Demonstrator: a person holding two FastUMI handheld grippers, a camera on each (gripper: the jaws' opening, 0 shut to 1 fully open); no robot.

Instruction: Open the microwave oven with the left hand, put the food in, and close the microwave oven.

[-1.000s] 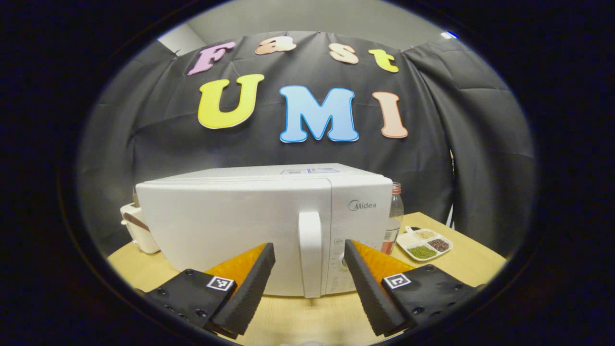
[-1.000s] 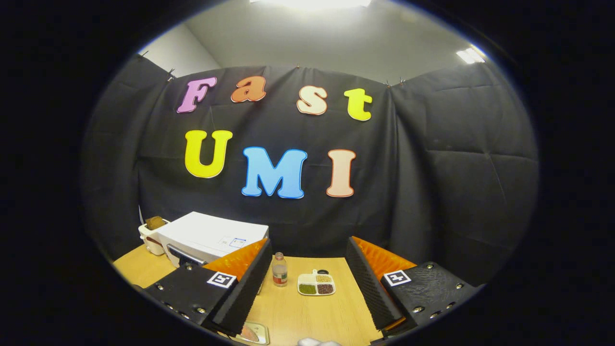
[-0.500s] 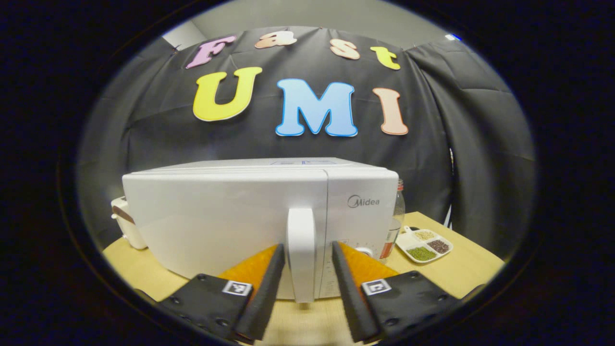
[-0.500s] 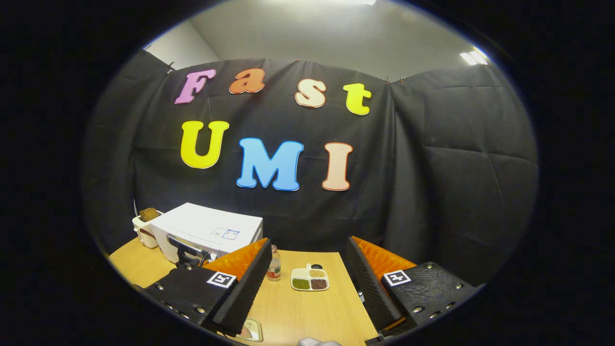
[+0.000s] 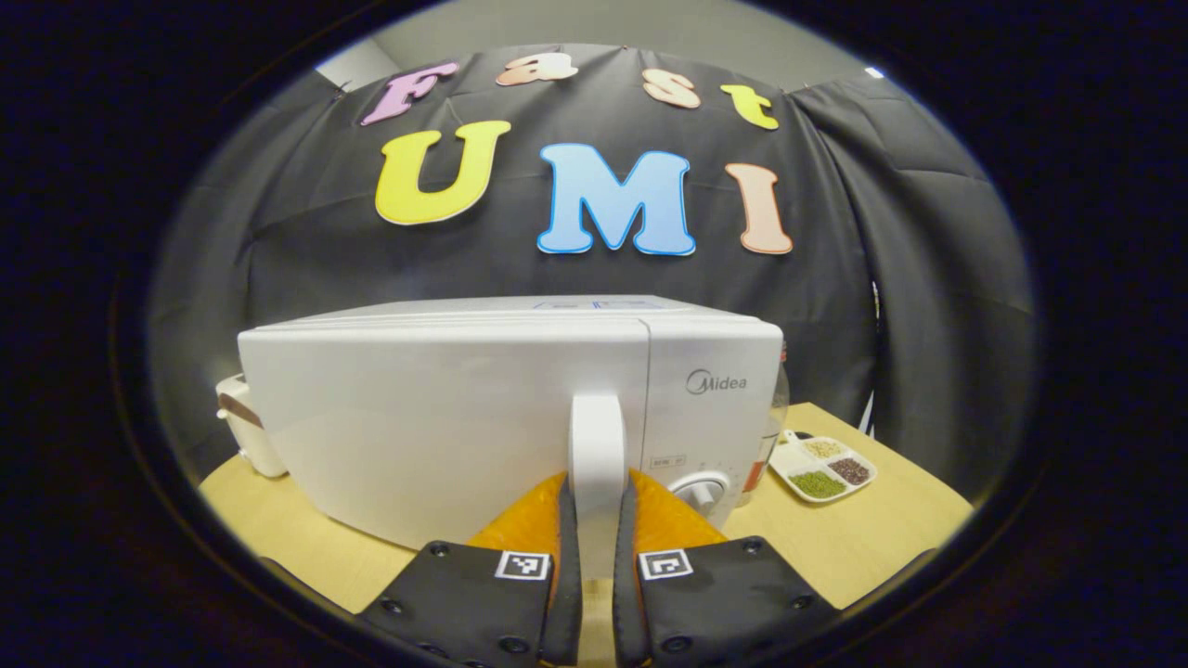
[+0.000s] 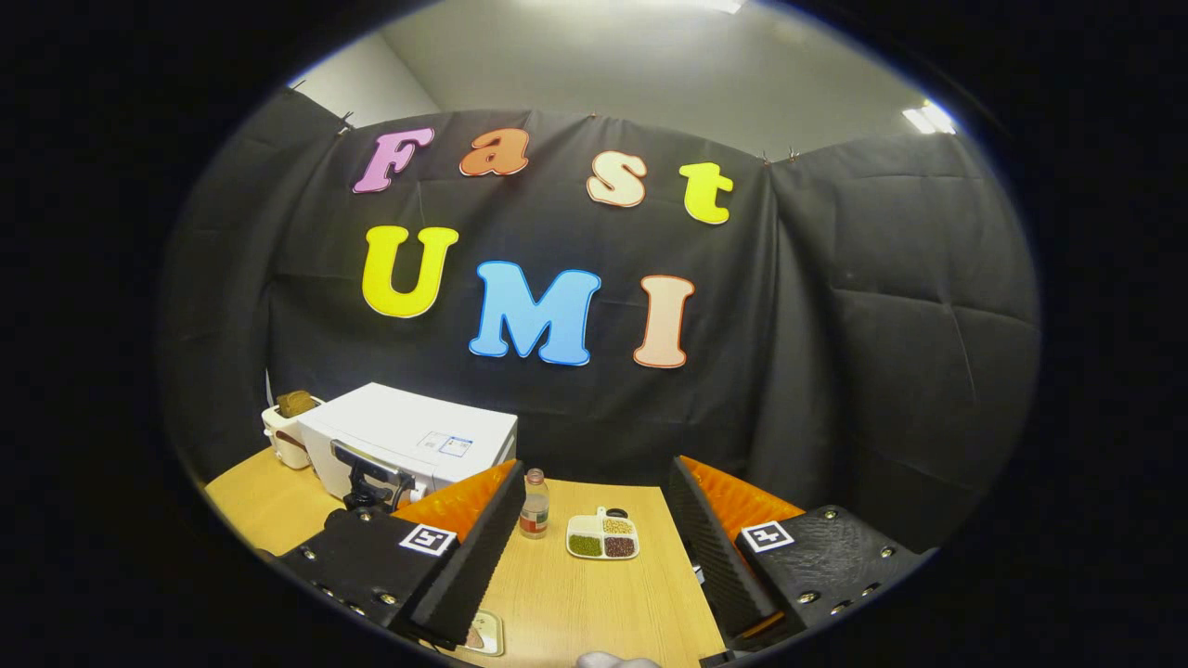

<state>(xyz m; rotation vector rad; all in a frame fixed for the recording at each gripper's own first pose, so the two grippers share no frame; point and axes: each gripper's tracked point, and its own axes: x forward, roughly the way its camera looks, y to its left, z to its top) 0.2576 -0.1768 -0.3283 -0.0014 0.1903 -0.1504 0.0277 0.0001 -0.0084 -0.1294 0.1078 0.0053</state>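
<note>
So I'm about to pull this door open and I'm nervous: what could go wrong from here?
The left gripper pinches only the lower part of the handle, so it may slip off under the pull. The microwave sits loose on the table and might slide forward rather than open. If it shifts sideways, the bottle close beside it could get knocked.

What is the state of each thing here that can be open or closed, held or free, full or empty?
microwave oven: door closed
door handle: upright, clamped between both fingers of the left gripper
left gripper: shut on the door handle
right gripper: open, holding nothing
bottle: upright on the table, cap on
divided dish: on the table, its compartments hold grains
</note>
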